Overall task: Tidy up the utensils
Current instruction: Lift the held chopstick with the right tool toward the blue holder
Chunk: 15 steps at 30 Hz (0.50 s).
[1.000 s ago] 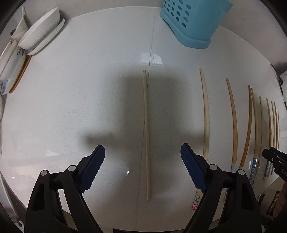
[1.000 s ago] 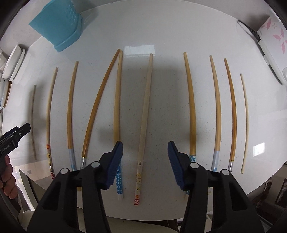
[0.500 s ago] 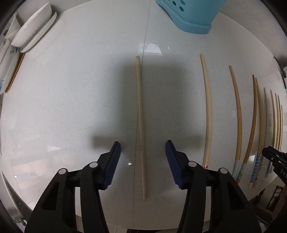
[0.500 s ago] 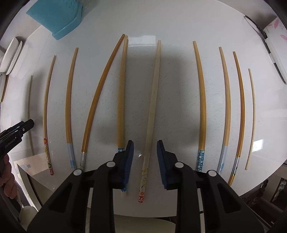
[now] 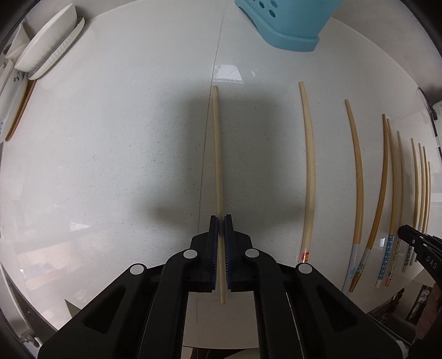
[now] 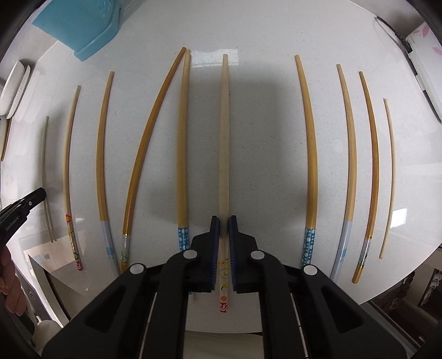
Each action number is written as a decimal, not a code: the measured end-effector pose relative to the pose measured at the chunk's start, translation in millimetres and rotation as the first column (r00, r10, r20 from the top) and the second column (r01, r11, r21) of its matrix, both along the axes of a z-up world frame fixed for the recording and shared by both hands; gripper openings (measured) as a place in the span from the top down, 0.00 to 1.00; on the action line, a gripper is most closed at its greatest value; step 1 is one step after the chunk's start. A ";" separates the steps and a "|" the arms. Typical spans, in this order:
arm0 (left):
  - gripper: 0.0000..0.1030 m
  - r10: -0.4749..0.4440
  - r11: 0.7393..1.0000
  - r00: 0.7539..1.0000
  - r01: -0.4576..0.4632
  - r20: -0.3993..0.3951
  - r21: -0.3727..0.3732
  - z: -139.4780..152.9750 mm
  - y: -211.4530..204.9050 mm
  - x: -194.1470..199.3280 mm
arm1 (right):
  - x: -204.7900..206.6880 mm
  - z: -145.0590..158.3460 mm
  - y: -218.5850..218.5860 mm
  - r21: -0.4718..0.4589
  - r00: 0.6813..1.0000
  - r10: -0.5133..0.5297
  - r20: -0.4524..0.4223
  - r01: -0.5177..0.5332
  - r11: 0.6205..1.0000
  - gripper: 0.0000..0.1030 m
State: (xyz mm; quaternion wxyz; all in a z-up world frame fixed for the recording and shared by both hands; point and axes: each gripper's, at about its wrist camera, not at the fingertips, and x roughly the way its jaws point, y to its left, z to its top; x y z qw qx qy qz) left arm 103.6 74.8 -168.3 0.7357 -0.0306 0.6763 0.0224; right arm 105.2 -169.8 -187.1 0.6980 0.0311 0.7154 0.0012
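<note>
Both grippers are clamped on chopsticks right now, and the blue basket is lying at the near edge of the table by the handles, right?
Not quite. The left gripper and right gripper are each shut on a chopstick, but the blue basket stands at the far side of the table, beyond the chopsticks' thin tips. Both wrist views show it there.

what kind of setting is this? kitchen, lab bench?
Most likely a home kitchen or dining table: stacked white dishes at one edge of a white speckled tabletop, a blue perforated utensil basket at the back, and a row of chopsticks laid out on it.
</note>
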 end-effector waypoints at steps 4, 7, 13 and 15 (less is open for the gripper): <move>0.96 0.001 1.000 1.000 -0.001 0.026 -0.010 6.8 -6.5 -6.2 | -2.8 5.7 -3.7 0.011 1.000 -0.003 0.018 0.003 1.000 0.94; 0.96 0.004 1.000 0.999 -0.004 0.045 -0.015 16.6 -5.9 -9.6 | -6.1 10.2 -11.9 0.017 1.000 -0.007 0.031 0.006 1.000 0.94; 0.96 0.026 1.000 0.995 -0.024 0.094 -0.015 33.2 -6.2 -10.9 | -11.8 25.7 -17.2 0.030 0.998 -0.017 0.063 0.015 0.999 0.94; 0.96 0.036 0.999 0.992 -0.034 0.121 -0.013 42.7 -6.3 -12.7 | -20.9 29.0 -27.7 0.040 0.996 -0.018 0.082 0.015 0.999 0.94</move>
